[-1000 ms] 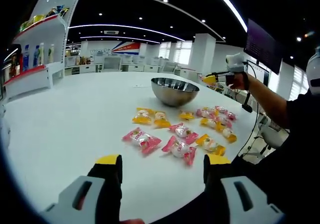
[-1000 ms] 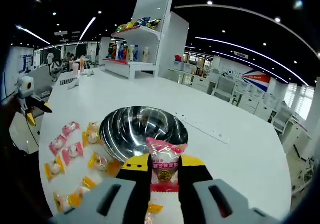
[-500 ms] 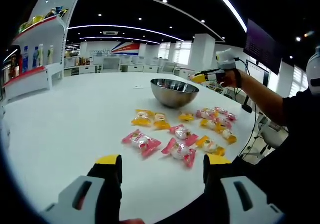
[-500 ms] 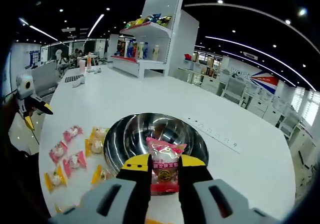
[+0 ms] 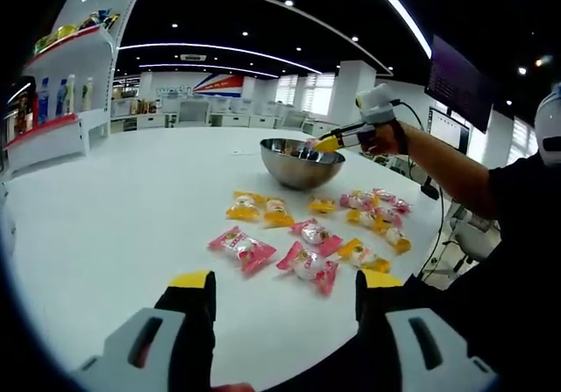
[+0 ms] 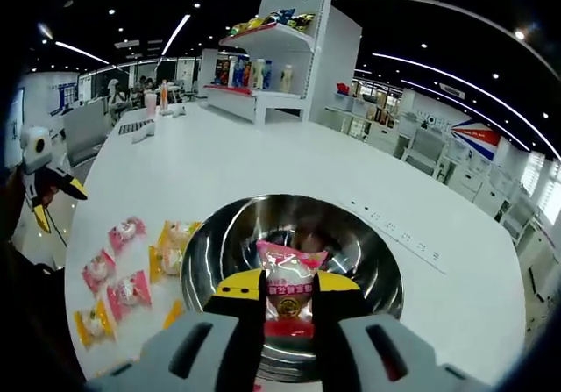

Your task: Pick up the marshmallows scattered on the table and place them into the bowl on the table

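Observation:
My right gripper (image 6: 288,289) is shut on a pink-wrapped marshmallow (image 6: 290,285) and hangs right over the steel bowl (image 6: 219,243). In the left gripper view that same gripper (image 5: 323,144) reaches over the bowl (image 5: 301,162) from the right, held by a person's hand. Several pink and yellow wrapped marshmallows (image 5: 304,263) lie scattered on the white table (image 5: 114,208) in front of the bowl. My left gripper (image 5: 277,288) stands open low over the near table edge, with nothing between its jaws. More marshmallows (image 6: 128,291) lie left of the bowl in the right gripper view.
White display shelves with bottles and snack packs (image 6: 263,67) stand behind the table, shelves (image 5: 53,103) also at the left. A dark screen (image 5: 456,81) hangs at the right. The person's dark sleeve (image 5: 517,234) fills the right side. My left gripper (image 6: 48,186) shows at the far left.
My right gripper has moved forward with the pink marshmallow, from the bowl's near side to directly above its inside. My left gripper has stayed in place.

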The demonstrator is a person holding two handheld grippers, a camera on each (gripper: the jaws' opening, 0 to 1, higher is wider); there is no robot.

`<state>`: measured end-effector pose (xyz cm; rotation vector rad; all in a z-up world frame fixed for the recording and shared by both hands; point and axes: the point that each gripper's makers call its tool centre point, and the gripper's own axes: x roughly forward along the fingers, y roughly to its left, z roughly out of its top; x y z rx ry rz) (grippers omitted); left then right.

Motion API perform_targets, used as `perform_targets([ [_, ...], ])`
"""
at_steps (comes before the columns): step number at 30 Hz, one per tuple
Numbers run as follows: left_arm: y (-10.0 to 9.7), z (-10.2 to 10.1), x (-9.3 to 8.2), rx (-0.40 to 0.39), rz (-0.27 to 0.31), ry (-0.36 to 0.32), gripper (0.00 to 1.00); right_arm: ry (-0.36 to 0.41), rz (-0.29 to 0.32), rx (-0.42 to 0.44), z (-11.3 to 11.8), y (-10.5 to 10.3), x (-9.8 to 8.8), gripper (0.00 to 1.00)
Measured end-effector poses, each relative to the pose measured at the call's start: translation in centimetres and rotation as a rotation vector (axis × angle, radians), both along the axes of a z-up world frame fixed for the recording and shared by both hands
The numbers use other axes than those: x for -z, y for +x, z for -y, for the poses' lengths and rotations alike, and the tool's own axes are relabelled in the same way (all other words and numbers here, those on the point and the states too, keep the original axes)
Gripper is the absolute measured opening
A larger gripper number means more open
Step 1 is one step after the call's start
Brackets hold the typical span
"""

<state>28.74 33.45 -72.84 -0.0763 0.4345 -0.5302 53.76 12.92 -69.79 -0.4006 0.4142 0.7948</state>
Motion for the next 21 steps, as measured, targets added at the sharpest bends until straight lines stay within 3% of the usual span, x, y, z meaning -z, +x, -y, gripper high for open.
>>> perform_targets([
  [21,-0.20,-0.52,0.48,-0.012,-0.004,-0.018,0.65,-0.032,0.006,-0.002,-0.57,-0.35,0.57,0.25],
])
